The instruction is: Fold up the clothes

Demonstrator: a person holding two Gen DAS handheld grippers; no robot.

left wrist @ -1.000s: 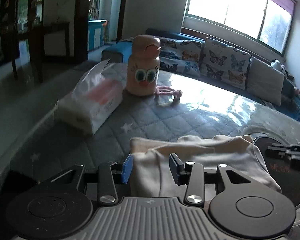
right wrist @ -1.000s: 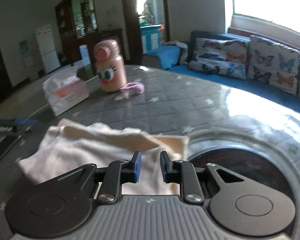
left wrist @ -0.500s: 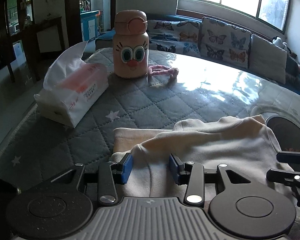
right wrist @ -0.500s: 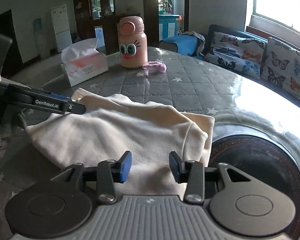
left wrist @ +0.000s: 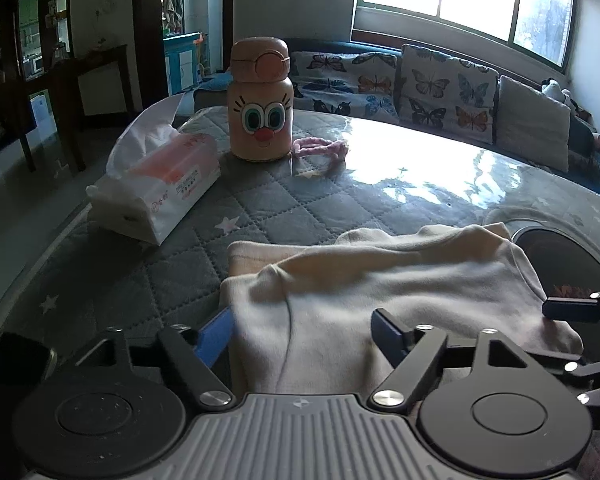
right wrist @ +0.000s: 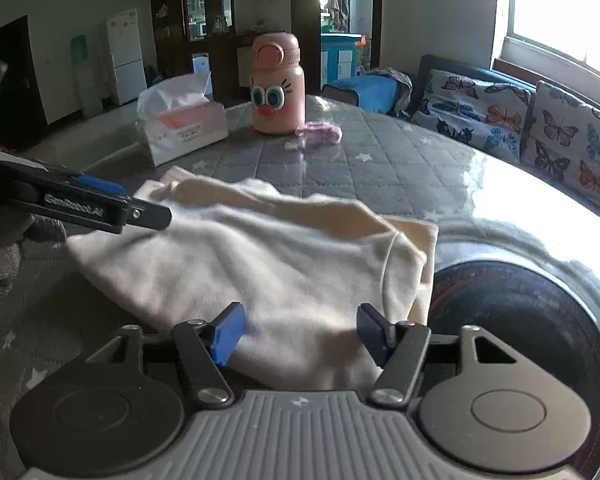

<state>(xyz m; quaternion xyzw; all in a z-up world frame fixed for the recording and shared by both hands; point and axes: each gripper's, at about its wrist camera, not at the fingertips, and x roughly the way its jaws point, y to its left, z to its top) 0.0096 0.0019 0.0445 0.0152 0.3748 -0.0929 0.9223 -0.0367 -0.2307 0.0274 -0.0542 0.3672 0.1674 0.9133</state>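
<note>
A cream garment (left wrist: 380, 280) lies folded over on the quilted grey table, and it also shows in the right wrist view (right wrist: 268, 248). My left gripper (left wrist: 304, 330) is open over the garment's near left edge, its jaws wide apart with cloth between them but not pinched. My right gripper (right wrist: 300, 330) is open over the garment's near right edge, its jaws also wide apart. The left gripper shows from the side in the right wrist view (right wrist: 100, 204), at the garment's left end.
A pink cartoon-face bottle (left wrist: 260, 100), a tissue pack (left wrist: 160, 188) and a pink hair tie (left wrist: 320, 148) stand at the far side of the table. A round dark inset (right wrist: 520, 328) lies to the right of the garment. A sofa (left wrist: 440, 92) is behind.
Both grippers opened wider and let go of the garment, which now lies folded on the table. Both pulled back a little toward the near edge.
</note>
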